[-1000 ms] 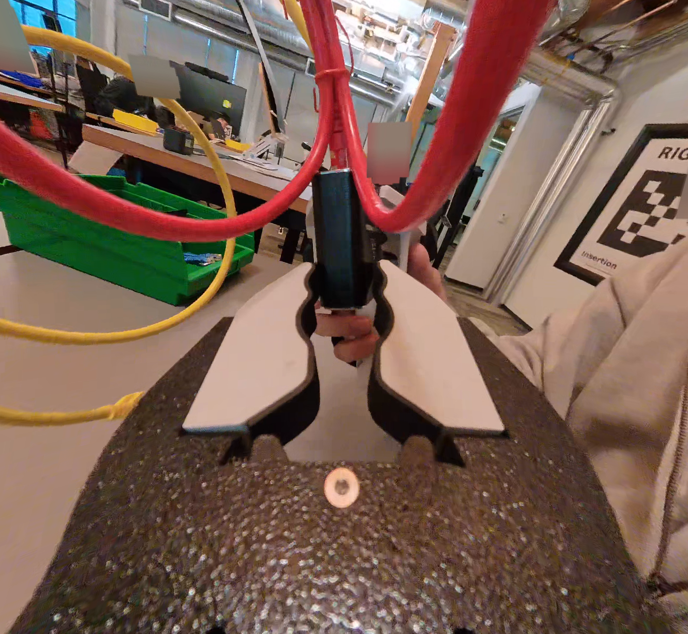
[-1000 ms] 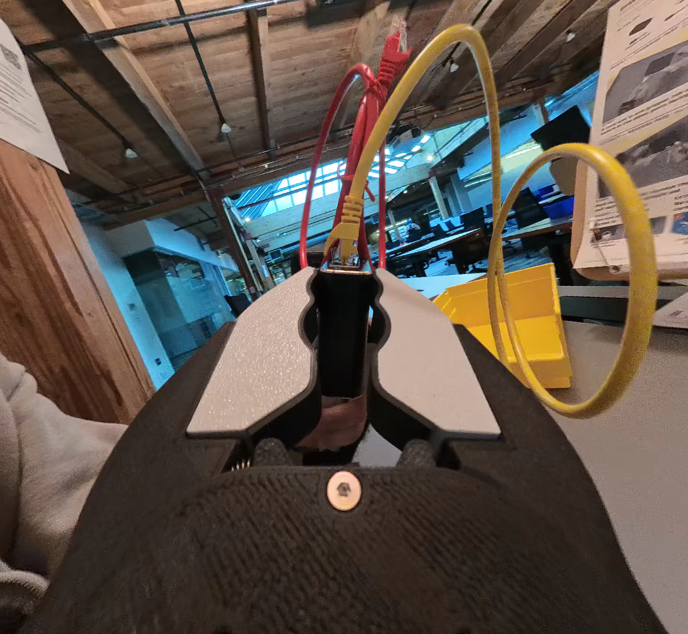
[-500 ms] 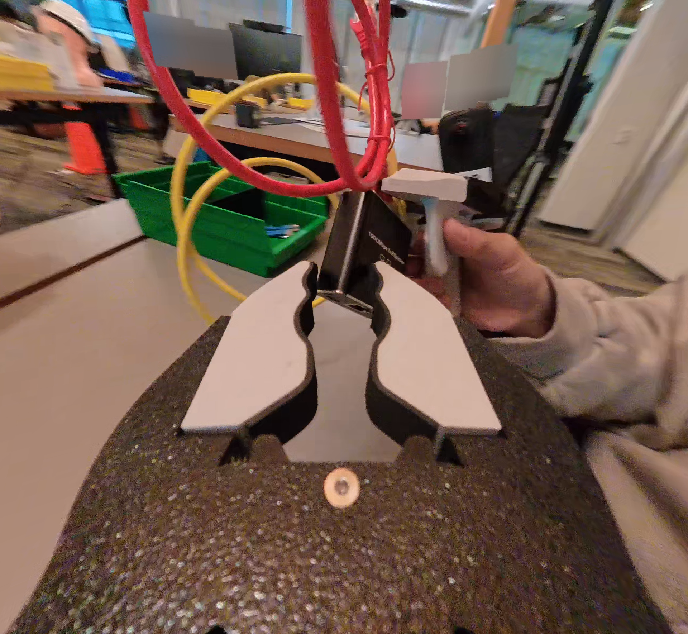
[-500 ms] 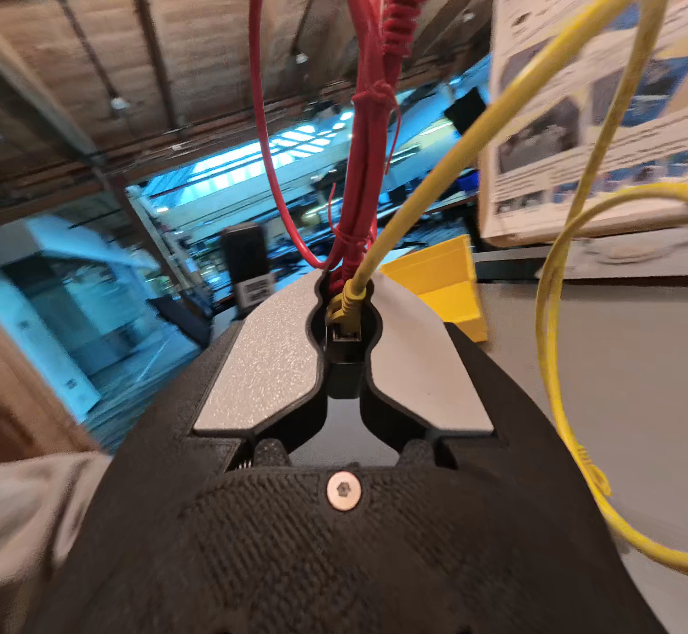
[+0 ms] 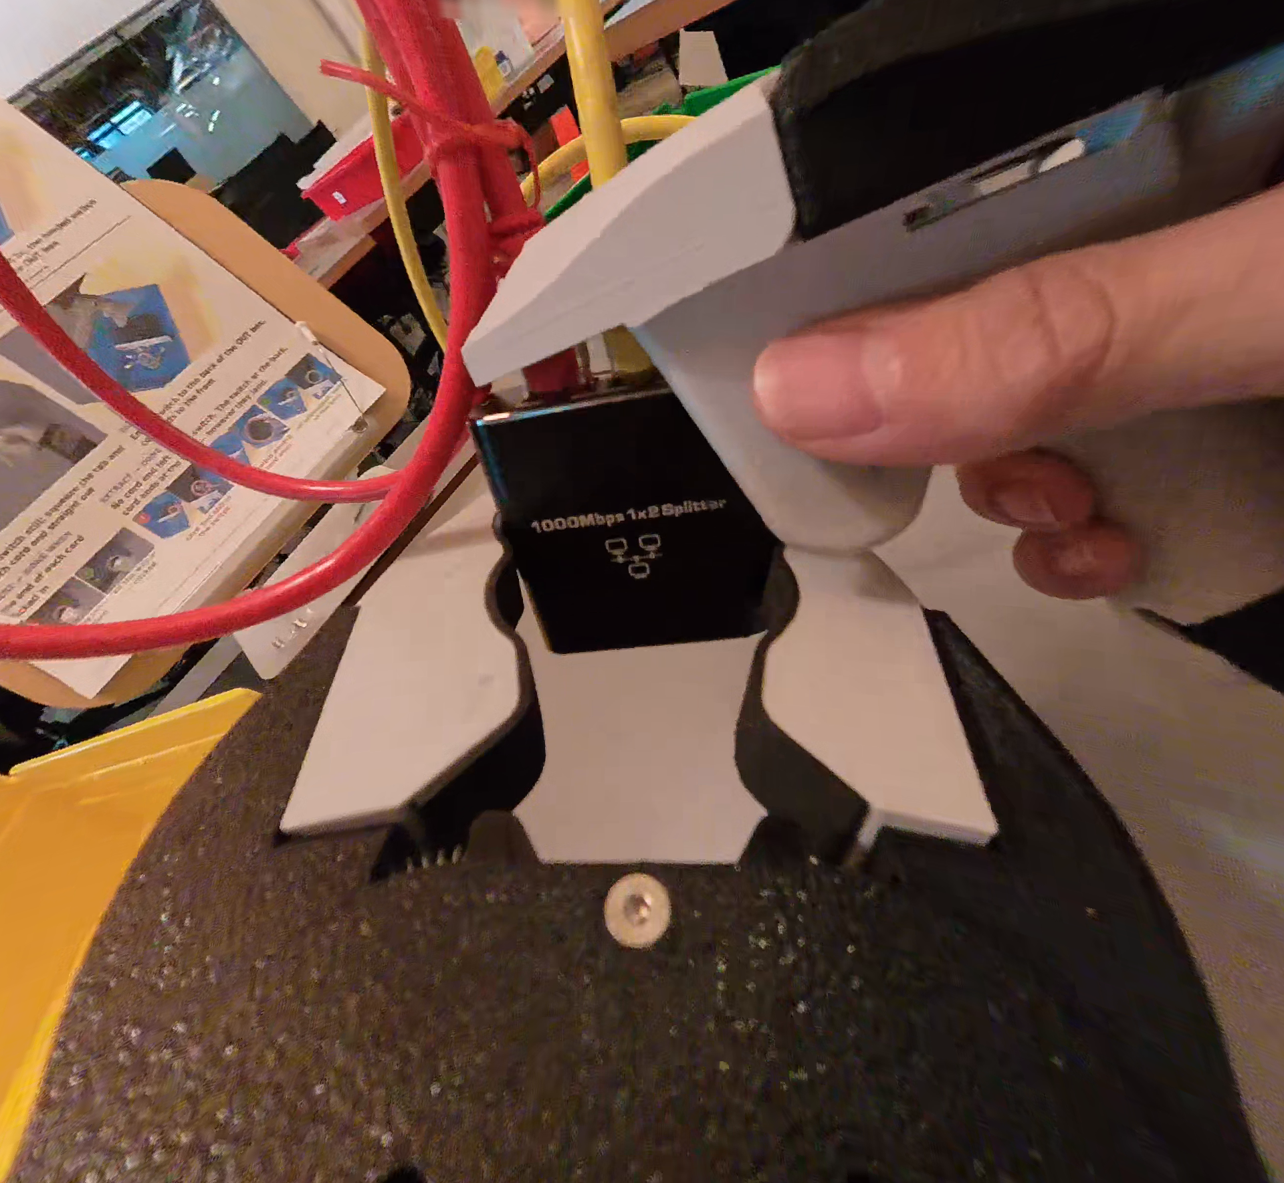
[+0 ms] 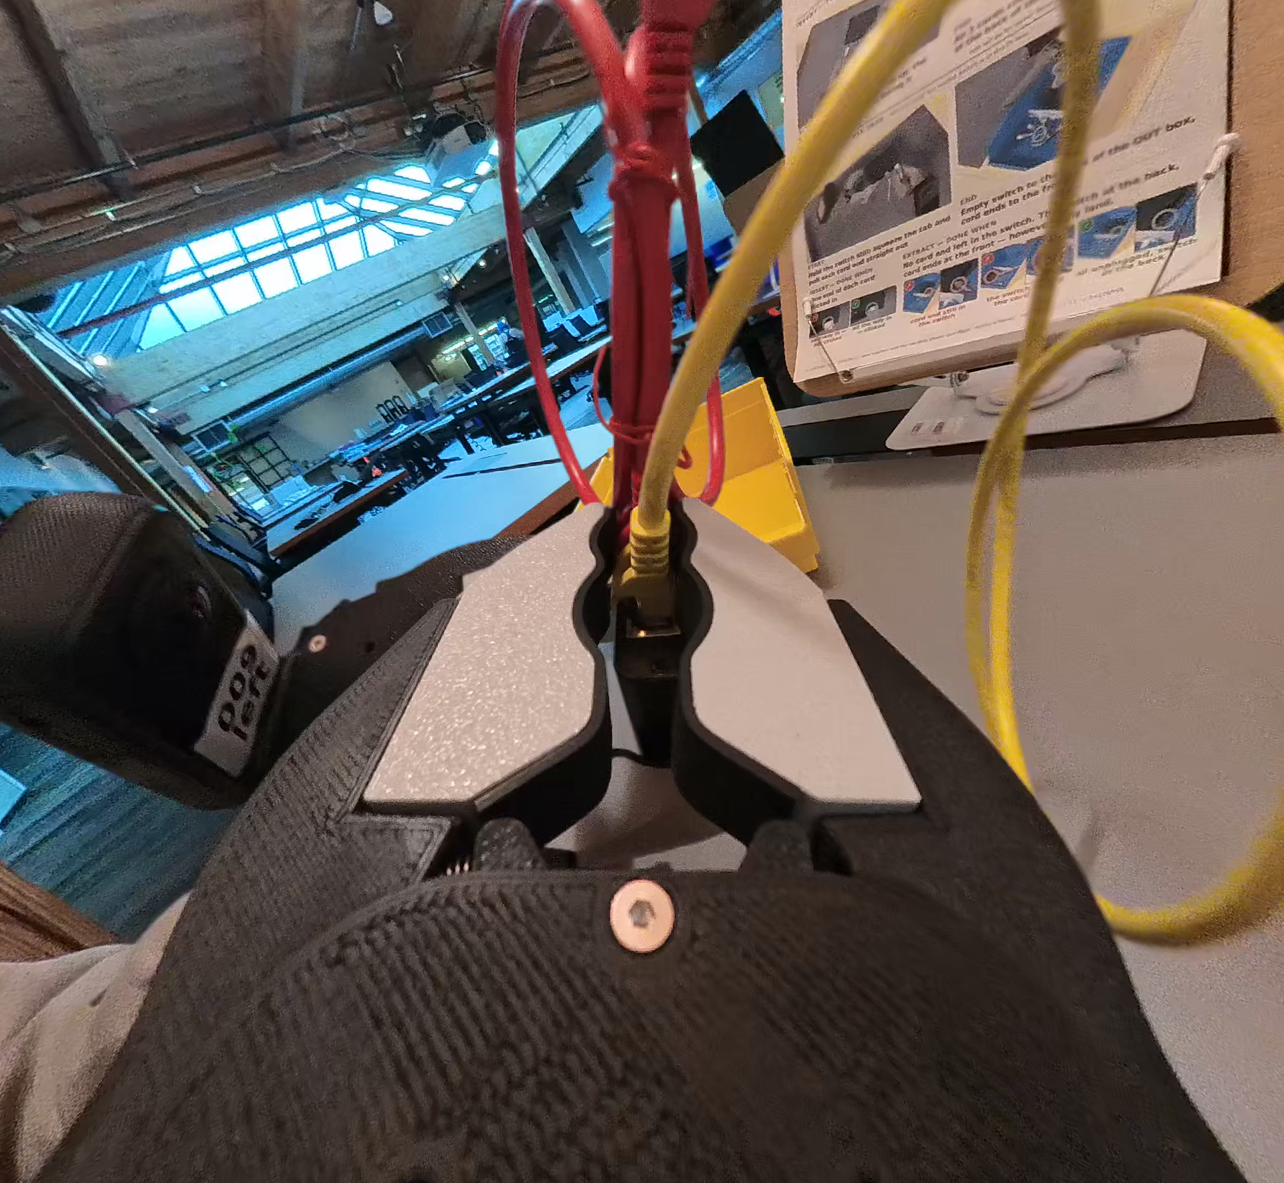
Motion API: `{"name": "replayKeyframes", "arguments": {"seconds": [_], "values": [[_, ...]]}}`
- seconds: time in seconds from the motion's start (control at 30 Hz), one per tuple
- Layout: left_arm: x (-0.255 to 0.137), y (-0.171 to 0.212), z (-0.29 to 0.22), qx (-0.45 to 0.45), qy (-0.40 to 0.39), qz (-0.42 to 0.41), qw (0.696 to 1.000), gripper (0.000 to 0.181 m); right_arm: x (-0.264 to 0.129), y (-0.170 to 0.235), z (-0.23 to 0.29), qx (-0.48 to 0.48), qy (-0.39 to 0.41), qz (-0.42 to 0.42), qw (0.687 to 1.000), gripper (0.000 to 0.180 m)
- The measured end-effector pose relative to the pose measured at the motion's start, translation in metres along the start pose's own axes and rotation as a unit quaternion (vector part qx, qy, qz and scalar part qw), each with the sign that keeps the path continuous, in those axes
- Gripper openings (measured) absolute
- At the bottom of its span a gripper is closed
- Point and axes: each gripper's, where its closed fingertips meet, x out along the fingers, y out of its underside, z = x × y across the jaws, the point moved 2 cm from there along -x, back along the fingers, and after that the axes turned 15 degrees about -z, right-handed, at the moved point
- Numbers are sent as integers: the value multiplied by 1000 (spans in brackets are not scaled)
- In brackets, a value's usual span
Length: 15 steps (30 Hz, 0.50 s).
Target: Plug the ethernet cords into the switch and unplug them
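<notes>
Above the grey tabletop point(image 6: 1146, 559), the black switch point(image 5: 632, 524) is clenched by the right tongs point(image 6: 643, 601). It sits between the spread left tongs point(image 5: 643, 601), ungripped. The red cord point(image 5: 451, 198) and yellow cord point(image 6: 854, 128) are plugged in.

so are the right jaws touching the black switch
Touching: in the right wrist view the right gripper has both jaws pressed against the switch, no gap.

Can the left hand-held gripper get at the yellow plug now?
Probably not: the right hand-held gripper clamps the switch, one finger lying across the port end over the yellow plug, and the switch body sits between the left hand-held gripper and that plug.
</notes>
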Motion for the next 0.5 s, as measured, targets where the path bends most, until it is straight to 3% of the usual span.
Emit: {"name": "replayKeyframes", "arguments": {"seconds": [0.2, 0.3, 0.5], "values": [[9, 2, 4, -46, -57, -47, 996, 74, -3, -7, -7, -3, 14, -22, 1000, 14], [14, 2, -1, -24, -50, -57, 997, 64, -4, -6, -12, 0, 19, -21, 1000, 14], [24, 5, -1, 5, -55, -44, 998, 65, -3, -6, -20, -7, 30, -24, 999, 14]]}}
